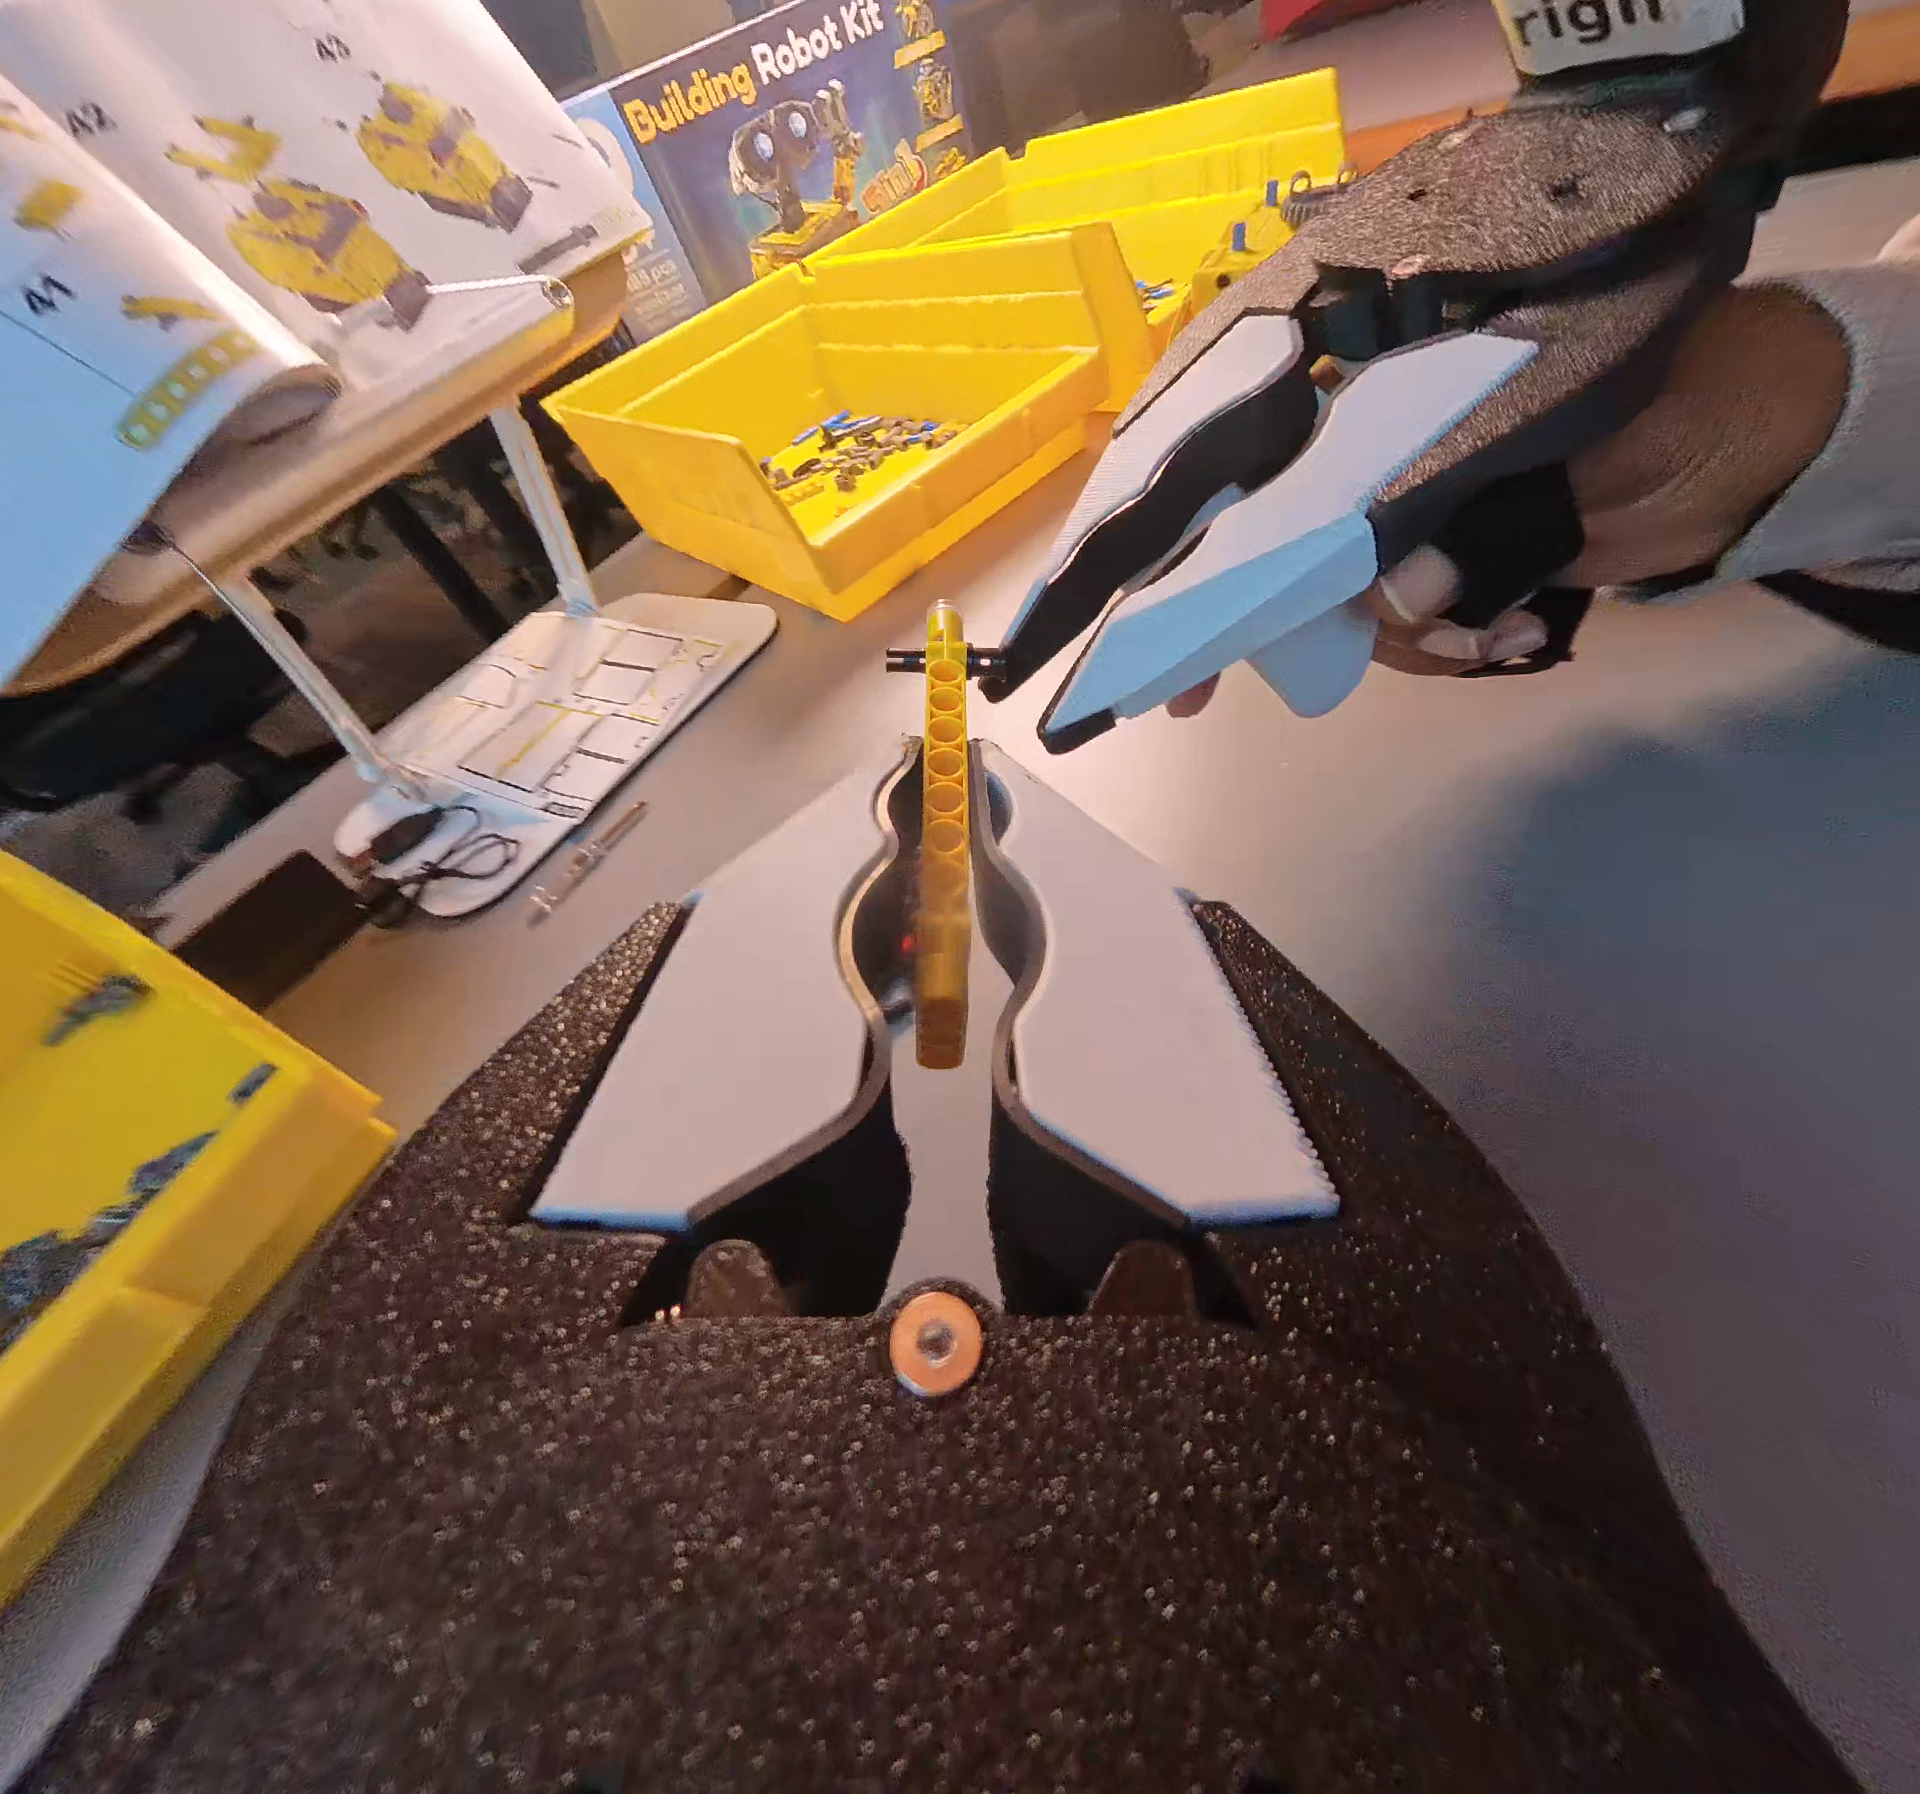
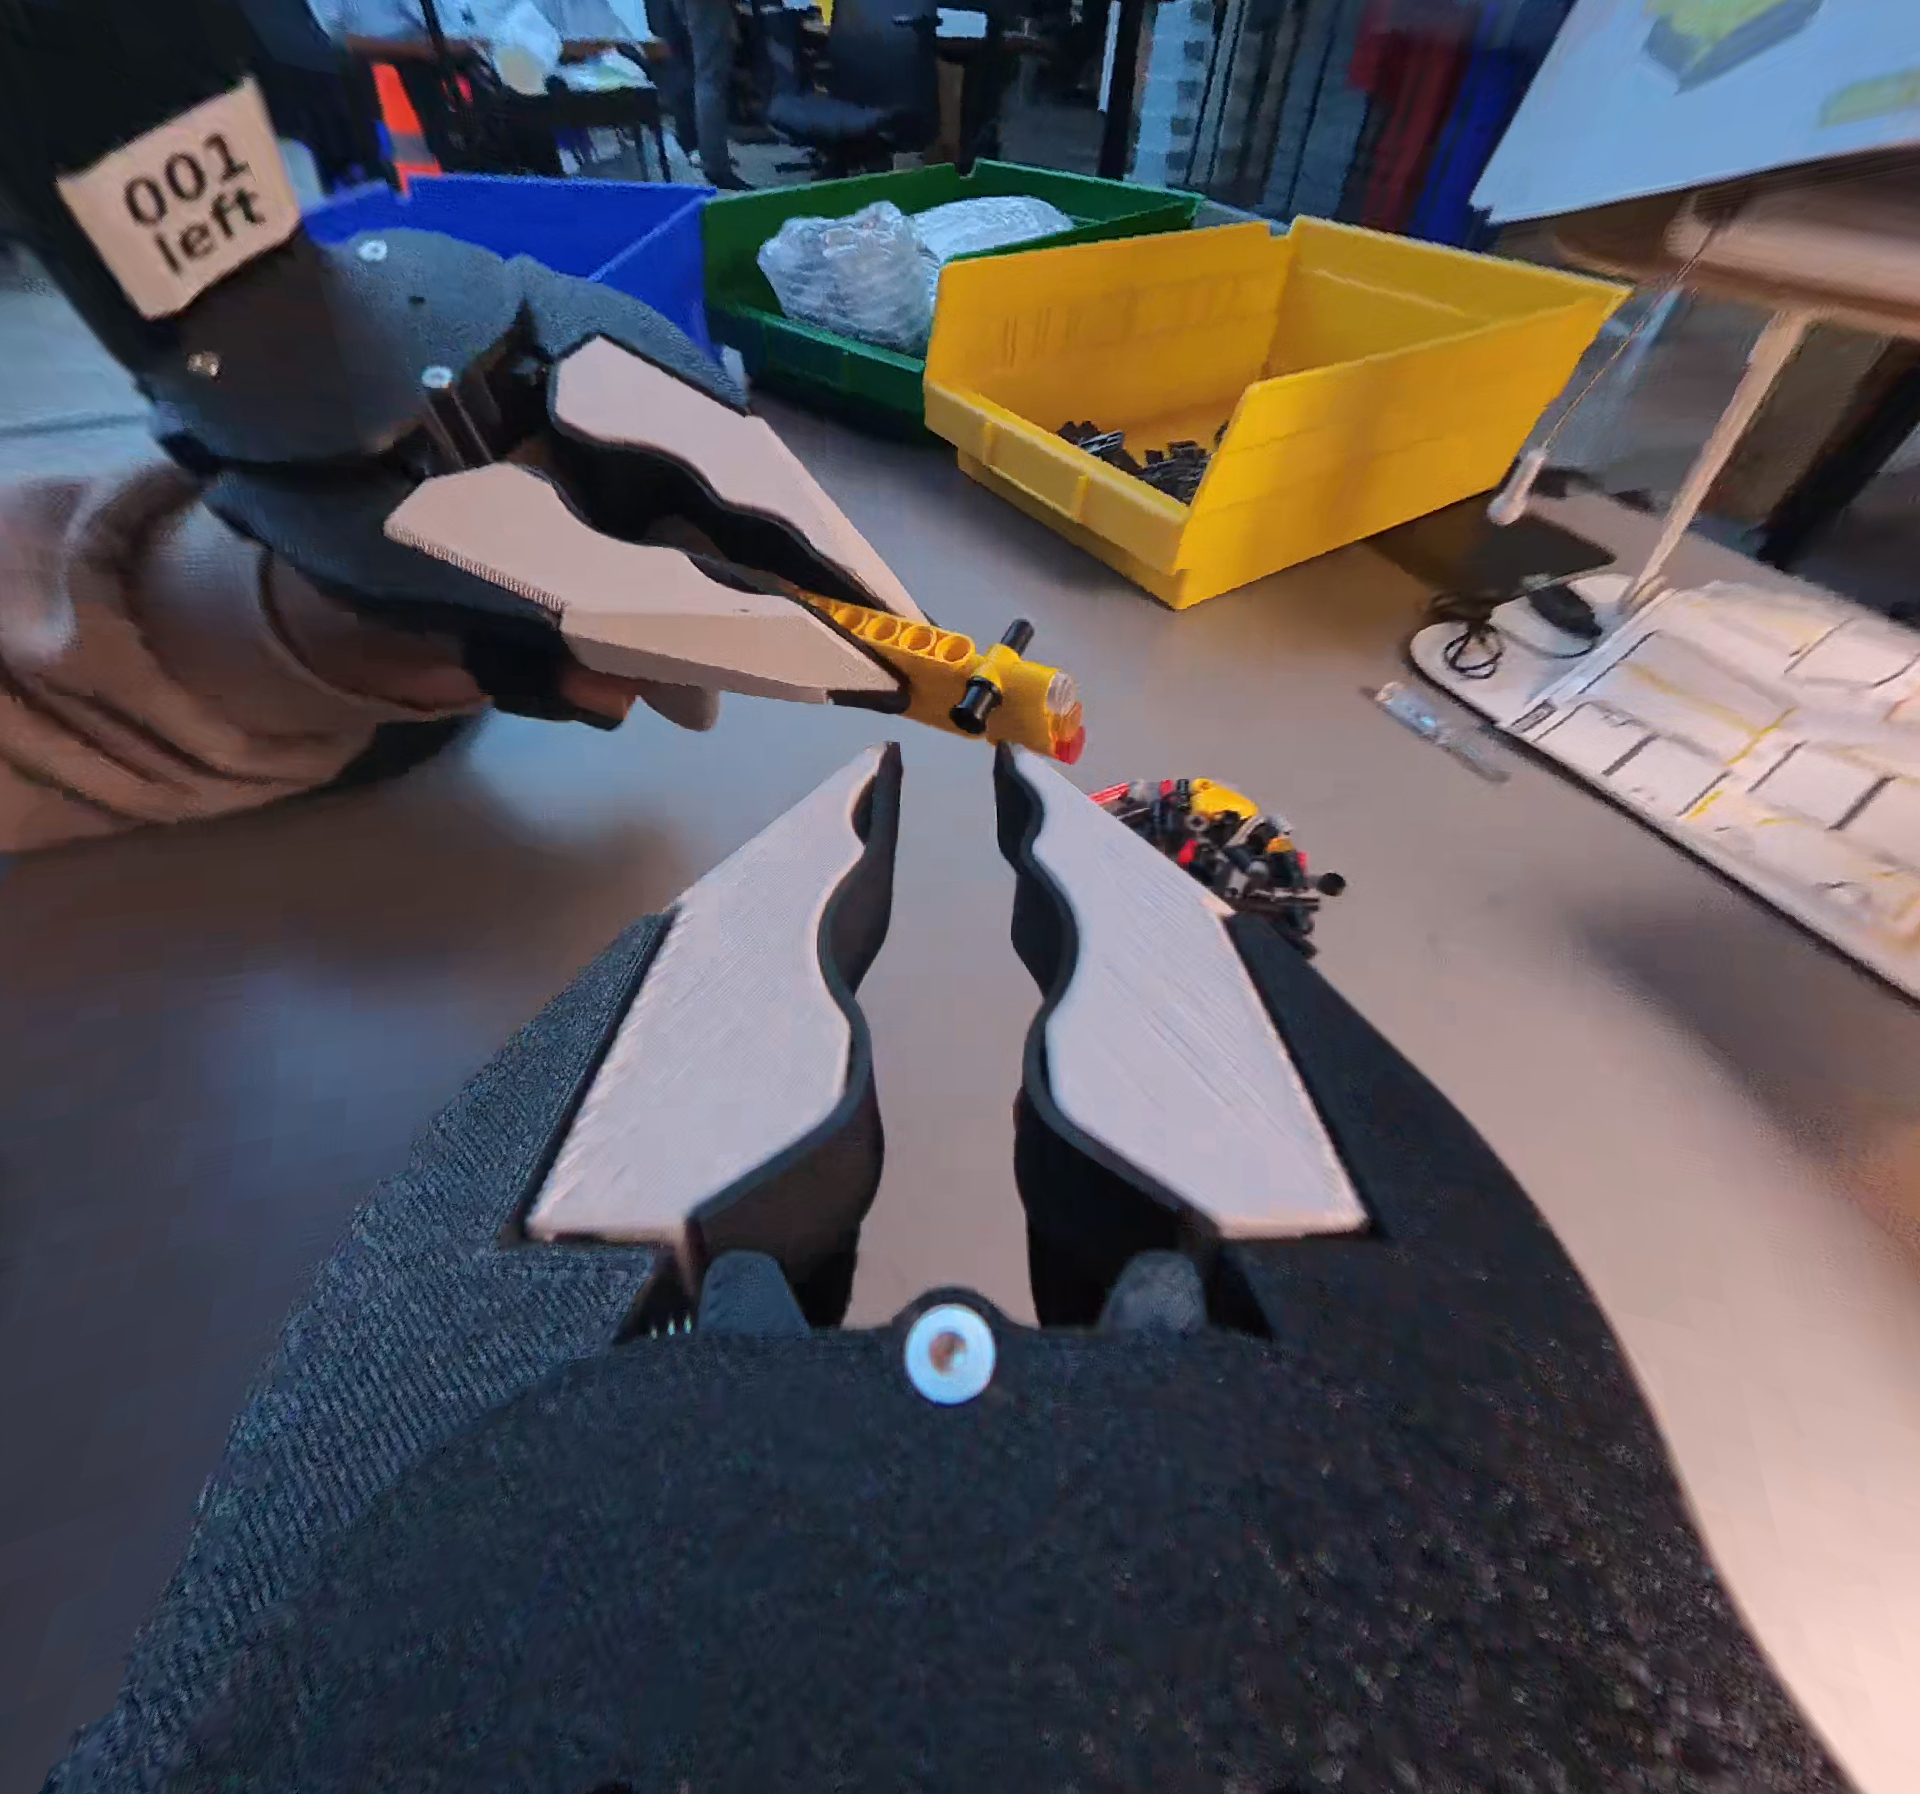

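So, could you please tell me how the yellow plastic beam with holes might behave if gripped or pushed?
The yellow plastic beam with holes probably stays stiff: it juts straight from the left gripper. Likely light. Its black cross pin should stop rolling.

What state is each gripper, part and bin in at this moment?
left gripper: shut on the yellow beam.
yellow beam: held above the table, black pin through it.
right gripper: open, empty, tips just short of the pin.
yellow bin: open, black parts inside.
green bin: holds plastic bags.
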`<action>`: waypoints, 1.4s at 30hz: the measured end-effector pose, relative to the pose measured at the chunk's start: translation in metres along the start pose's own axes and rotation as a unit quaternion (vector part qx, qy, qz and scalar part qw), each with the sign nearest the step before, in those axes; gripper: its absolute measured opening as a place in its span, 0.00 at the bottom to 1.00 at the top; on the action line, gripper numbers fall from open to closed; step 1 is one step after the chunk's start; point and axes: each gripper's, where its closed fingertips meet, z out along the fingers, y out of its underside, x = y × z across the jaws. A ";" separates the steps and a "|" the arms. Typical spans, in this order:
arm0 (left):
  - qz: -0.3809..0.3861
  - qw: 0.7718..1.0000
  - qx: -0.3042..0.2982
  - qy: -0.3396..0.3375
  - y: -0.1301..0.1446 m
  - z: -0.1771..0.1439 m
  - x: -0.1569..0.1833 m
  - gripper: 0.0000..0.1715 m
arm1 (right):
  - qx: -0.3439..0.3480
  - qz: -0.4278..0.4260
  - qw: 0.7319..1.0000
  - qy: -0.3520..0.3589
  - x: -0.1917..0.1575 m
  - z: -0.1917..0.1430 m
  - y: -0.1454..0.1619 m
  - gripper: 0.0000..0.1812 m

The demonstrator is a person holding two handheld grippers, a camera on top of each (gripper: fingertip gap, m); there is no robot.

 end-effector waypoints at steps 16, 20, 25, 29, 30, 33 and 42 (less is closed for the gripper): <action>0.245 0.966 -0.013 -0.084 -0.009 -0.006 0.002 0.03 | 0.049 0.198 0.975 -0.085 -0.004 -0.003 -0.012 0.03; 0.221 0.972 -0.022 -0.080 -0.008 -0.008 -0.003 0.05 | 0.062 0.228 0.967 -0.099 -0.007 0.001 -0.010 0.03; 0.199 0.977 -0.017 -0.081 -0.013 -0.012 -0.010 0.05 | 0.065 0.230 0.965 -0.107 -0.010 0.002 -0.013 0.03; 0.093 0.978 0.048 -0.180 -0.043 -0.048 -0.081 0.03 | -0.036 0.201 0.970 -0.132 -0.041 0.012 0.031 0.03; 0.060 0.980 0.064 -0.178 -0.045 -0.056 -0.091 0.03 | -0.014 0.207 0.970 -0.130 -0.039 0.010 0.020 0.03; -0.018 0.987 0.063 -0.147 -0.021 -0.057 -0.095 0.03 | 0.048 0.155 0.983 -0.087 -0.008 -0.004 -0.024 0.03; -0.118 0.990 0.066 -0.042 -0.006 -0.030 -0.063 0.03 | 0.080 0.143 0.984 -0.067 0.009 -0.035 -0.042 0.04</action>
